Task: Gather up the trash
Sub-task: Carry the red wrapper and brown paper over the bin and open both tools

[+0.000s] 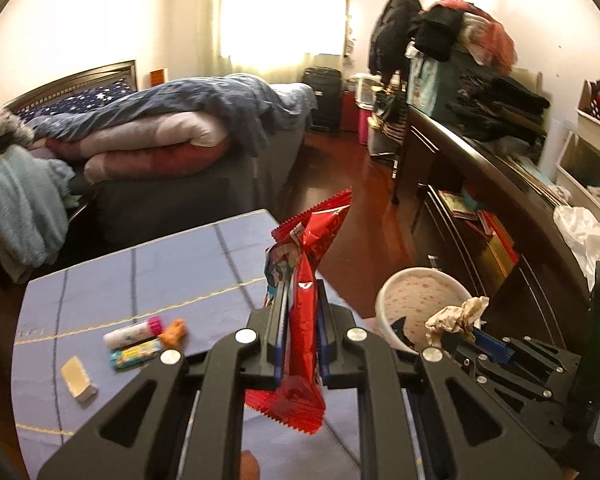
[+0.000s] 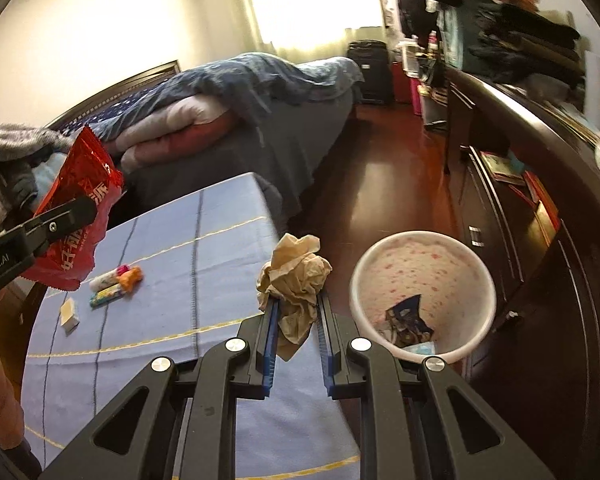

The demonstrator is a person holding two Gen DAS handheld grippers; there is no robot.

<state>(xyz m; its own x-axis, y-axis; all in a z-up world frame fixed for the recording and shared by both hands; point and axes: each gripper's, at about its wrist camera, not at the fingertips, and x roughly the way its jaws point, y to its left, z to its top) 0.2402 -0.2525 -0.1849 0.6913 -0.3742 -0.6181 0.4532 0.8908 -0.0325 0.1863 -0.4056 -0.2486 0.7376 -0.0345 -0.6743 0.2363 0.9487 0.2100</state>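
My left gripper [image 1: 298, 292] is shut on a red snack wrapper [image 1: 306, 320] and holds it upright above the blue table's right edge; the wrapper also shows at the left of the right wrist view [image 2: 76, 216]. My right gripper [image 2: 296, 300] is shut on a crumpled brown paper [image 2: 296, 280], held above the table's right edge, just left of the white waste bin [image 2: 420, 292]. The bin stands on the floor and holds some dark trash. The right gripper with the paper also shows in the left wrist view [image 1: 458, 320], at the bin's rim [image 1: 384, 300].
On the blue tablecloth [image 1: 140, 280] lie a white-and-pink tube [image 1: 132, 332], a colourful stick [image 1: 136, 358], an orange piece [image 1: 174, 332] and a small tan block [image 1: 78, 378]. A bed [image 1: 180, 140] stands behind the table. A dark dresser [image 1: 500, 220] runs along the right.
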